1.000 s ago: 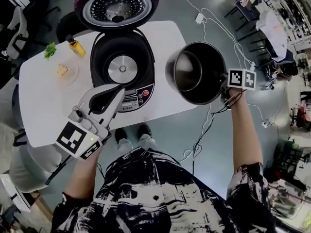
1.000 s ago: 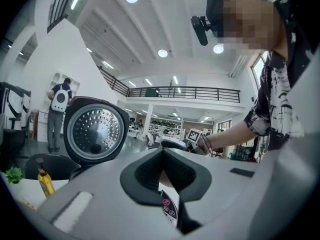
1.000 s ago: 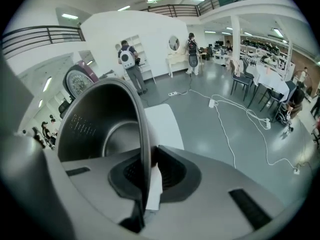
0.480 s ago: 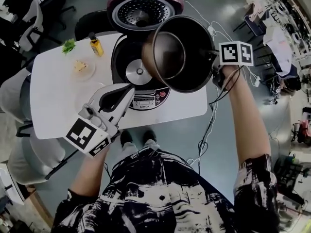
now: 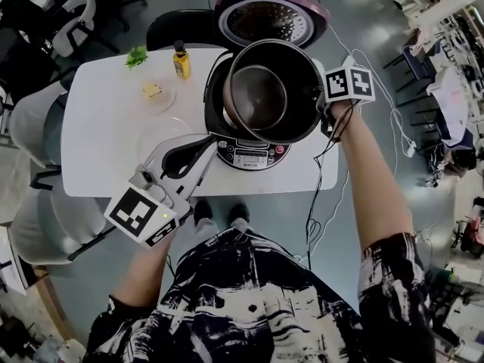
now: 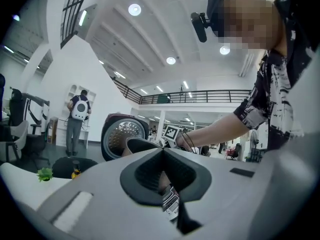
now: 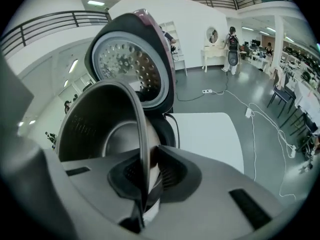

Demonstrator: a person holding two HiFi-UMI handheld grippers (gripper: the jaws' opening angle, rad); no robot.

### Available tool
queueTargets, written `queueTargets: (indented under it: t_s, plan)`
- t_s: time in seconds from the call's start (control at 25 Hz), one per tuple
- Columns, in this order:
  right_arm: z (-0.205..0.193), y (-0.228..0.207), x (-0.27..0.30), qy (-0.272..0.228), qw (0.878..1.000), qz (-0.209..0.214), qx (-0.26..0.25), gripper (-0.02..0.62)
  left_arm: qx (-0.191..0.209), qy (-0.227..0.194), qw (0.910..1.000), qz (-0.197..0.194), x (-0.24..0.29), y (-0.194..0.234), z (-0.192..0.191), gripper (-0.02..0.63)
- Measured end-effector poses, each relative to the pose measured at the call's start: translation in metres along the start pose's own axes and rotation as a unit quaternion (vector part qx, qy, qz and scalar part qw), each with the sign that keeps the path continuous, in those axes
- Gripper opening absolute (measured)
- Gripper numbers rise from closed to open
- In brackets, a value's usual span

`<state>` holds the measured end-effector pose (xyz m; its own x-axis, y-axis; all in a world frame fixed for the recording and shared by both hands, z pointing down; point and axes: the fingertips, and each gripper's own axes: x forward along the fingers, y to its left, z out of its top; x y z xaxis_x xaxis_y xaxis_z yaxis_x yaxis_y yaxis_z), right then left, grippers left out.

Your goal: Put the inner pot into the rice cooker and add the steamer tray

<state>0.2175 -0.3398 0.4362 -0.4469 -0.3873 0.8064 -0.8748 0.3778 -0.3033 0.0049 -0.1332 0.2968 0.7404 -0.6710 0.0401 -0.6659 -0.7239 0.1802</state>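
The dark metal inner pot [image 5: 271, 89] hangs tilted just above the open body of the rice cooker [image 5: 249, 151]; its mouth faces the head camera. My right gripper [image 5: 321, 103] is shut on the pot's right rim [image 7: 142, 134], which runs between the jaws in the right gripper view. The cooker's pink-edged lid [image 5: 272, 17] stands open behind. My left gripper [image 5: 206, 139] is shut and holds nothing, with its tip close to the cooker's front left corner. A faint pale round shape [image 5: 162, 131] lies on the table by the left gripper; what it is I cannot tell.
The white table [image 5: 106, 134] carries a small plate with food [image 5: 154, 91], an oil bottle [image 5: 181, 59] and a green sprig [image 5: 137, 55] at its far left part. Chairs stand to the left [image 5: 34, 127]. Cables [image 5: 318, 218] trail on the floor at the right.
The right gripper has carried the pot leftward from beside the table's right edge to over the cooker's opening. The left gripper has drifted a little toward the cooker.
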Motion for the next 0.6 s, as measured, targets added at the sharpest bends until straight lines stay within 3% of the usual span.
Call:
queueTargets:
  t_s: [0.6]
  plan:
    - [-0.008,-0.008,0.058,0.066,0.992,-0.104,-0.03,0.006,-0.017,-0.002,0.9994,0.028,-0.033,0.023,-0.013,0.005]
